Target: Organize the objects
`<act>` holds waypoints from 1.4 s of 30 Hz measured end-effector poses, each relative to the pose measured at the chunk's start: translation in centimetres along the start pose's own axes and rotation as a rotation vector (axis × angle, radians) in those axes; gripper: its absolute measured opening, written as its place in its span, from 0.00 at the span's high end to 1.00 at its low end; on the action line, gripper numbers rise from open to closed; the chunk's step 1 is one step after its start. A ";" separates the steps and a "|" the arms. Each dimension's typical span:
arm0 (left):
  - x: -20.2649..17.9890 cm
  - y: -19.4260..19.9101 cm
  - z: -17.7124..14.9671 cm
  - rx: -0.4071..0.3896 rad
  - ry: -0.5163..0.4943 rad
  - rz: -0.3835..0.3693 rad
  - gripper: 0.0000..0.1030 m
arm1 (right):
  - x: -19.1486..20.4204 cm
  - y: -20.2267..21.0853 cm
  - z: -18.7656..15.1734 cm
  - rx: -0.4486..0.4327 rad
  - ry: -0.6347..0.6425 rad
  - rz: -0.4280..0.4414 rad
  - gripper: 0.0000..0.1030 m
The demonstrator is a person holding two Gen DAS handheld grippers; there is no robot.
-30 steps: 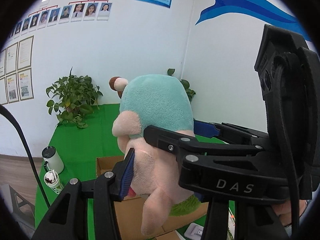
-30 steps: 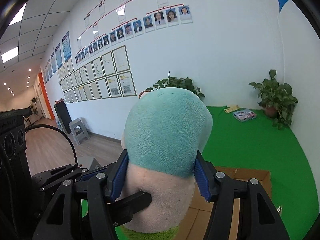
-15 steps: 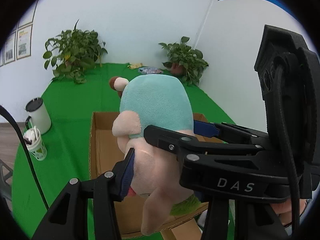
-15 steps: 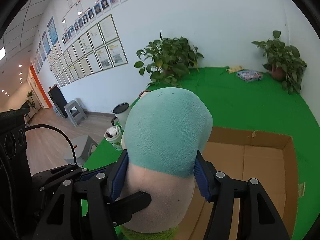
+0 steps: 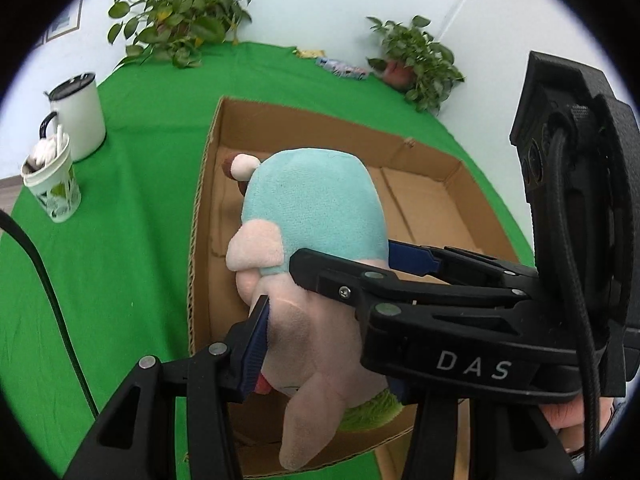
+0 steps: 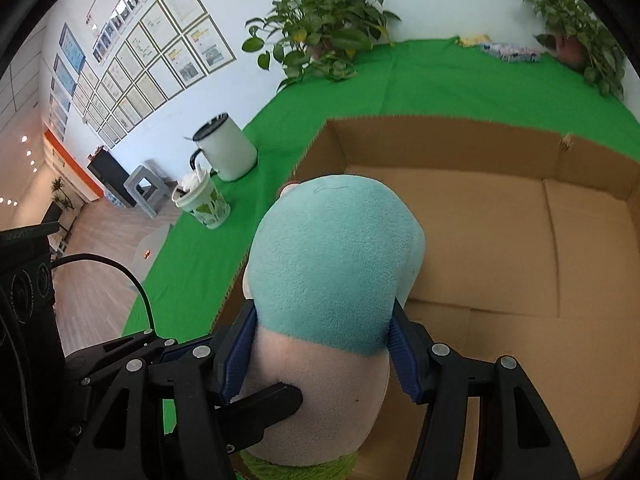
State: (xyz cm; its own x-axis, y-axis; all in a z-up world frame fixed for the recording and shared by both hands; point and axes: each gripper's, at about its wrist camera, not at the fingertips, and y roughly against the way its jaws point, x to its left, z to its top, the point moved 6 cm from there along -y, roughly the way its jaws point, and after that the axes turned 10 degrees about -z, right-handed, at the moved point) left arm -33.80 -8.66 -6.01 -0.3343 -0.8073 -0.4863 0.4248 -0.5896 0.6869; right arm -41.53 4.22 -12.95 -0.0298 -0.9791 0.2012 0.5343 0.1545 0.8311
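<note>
Both grippers pinch one plush toy: right gripper clamps its pink body just below the teal hood, left gripper grips the same body crosswise. Toy hangs over the open cardboard box on the green counter. White mug and paper cup stand beside the box.

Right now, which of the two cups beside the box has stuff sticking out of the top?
The smaller patterned paper cup, nearest the table's edge; white bits poke out of it. The taller white mug with a black handle behind it has a dark lid on top.

Bright even light, fisheye-warped edges (black vignette)
</note>
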 end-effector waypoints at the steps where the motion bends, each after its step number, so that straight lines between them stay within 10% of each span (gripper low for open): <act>1: 0.3 -0.2 -0.2 0.008 0.005 0.009 0.53 | 0.1 -0.8 -0.3 0.010 -0.002 0.008 0.44; 14: 3.2 -0.2 -1.3 0.017 0.142 -0.039 0.50 | 0.9 -2.2 0.2 0.085 -0.022 0.128 0.32; 27: 2.0 3.4 -2.1 -0.001 0.043 0.087 0.48 | 1.0 -2.6 -0.5 0.151 -0.089 0.247 0.50; 33: 3.4 3.0 -3.4 0.036 0.081 0.076 0.46 | 0.1 -3.4 -1.1 0.156 -0.142 0.221 0.21; 42: 3.9 2.5 -4.8 0.038 0.109 0.019 0.47 | 1.8 -1.2 -2.7 0.173 -0.075 0.230 0.21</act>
State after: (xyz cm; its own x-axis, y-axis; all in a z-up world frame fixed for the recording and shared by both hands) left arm -30.04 -13.34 -8.76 -0.2319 -0.8172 -0.5276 0.3971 -0.5747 0.7156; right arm -39.93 1.87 -14.98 0.0096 -0.9045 0.4264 0.3820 0.3974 0.8344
